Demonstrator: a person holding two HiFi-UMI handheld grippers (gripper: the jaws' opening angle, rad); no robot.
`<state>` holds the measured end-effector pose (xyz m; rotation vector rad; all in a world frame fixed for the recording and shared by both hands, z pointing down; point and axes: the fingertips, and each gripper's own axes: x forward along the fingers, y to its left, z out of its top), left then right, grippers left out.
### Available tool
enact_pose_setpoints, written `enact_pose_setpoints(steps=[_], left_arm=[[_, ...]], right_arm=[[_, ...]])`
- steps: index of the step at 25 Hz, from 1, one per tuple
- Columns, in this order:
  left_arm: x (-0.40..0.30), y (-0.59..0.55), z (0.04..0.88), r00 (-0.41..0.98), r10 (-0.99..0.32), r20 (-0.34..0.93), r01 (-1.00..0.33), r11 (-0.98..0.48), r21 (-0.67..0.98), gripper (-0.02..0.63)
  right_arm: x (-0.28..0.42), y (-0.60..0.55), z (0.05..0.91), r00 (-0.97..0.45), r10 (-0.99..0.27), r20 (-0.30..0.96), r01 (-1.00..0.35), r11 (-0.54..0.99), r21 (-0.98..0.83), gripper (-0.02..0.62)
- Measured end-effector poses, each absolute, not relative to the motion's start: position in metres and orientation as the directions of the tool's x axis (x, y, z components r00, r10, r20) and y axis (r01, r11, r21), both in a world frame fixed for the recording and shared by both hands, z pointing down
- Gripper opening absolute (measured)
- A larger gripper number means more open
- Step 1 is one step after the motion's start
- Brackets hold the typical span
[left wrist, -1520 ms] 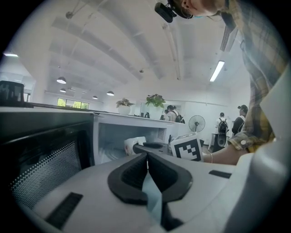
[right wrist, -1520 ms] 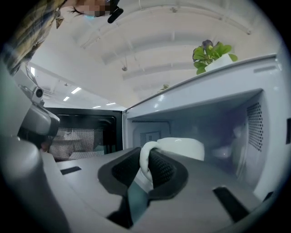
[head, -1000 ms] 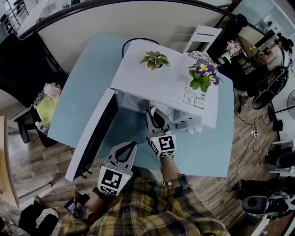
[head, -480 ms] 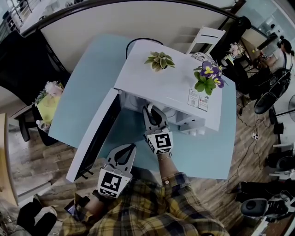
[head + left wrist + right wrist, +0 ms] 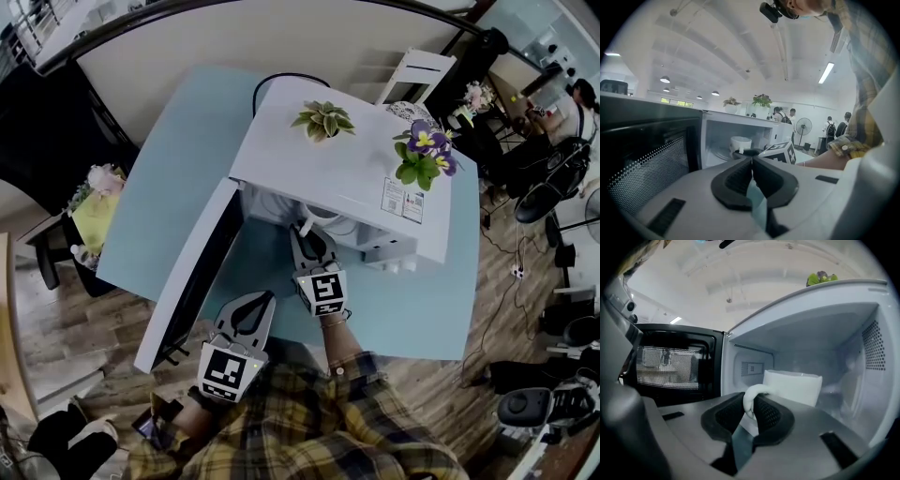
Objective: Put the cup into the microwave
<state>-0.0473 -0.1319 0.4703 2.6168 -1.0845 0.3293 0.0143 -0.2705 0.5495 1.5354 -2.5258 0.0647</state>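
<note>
Now the right gripper (image 5: 751, 402) reaches into the open white microwave (image 5: 328, 178), which stands on a light blue table (image 5: 178, 159). Its two dark jaws are nearly together and are closed on the curved handle (image 5: 749, 397) of the white cup (image 5: 792, 386); the handle sits directly between the pads, pressed from both sides. The body of the cup is just beyond the jaw tips, upright, inside the cavity of the microwave and closer to its left wall than to the right one. The bottom of the cup is hidden behind the gripper, so I cannot tell whether it stands on the floor of the cavity or is a little above it. In the head view only the white rim of the cup shows under the front edge of the microwave top, touching the tips of this gripper.

The left gripper (image 5: 751, 159) is held back, near the plaid sleeve (image 5: 309, 412) of the person, in front of the microwave and beside the opened door (image 5: 187, 281). Its jaws are together, the pads meet in a thin line, and nothing is between them. It touches nothing, and it points toward the opening, where the cup and the marker cube of the other gripper are visible.

The door is swung wide to the left. On top of the microwave stand a small green plant (image 5: 323, 120) and a plant with purple flowers (image 5: 422, 155), well apart.
</note>
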Motion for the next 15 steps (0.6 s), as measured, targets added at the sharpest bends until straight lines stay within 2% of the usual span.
enact_pose_setpoints(steps=[15], left_arm=[[-0.045, -0.139, 0.469, 0.699, -0.644, 0.310, -0.708, -0.683, 0.177, -0.002]], right_arm=[[0.021, -0.286, 0.561, -0.431, -0.877, 0.214, -0.893, 0.448, 0.038, 0.055]])
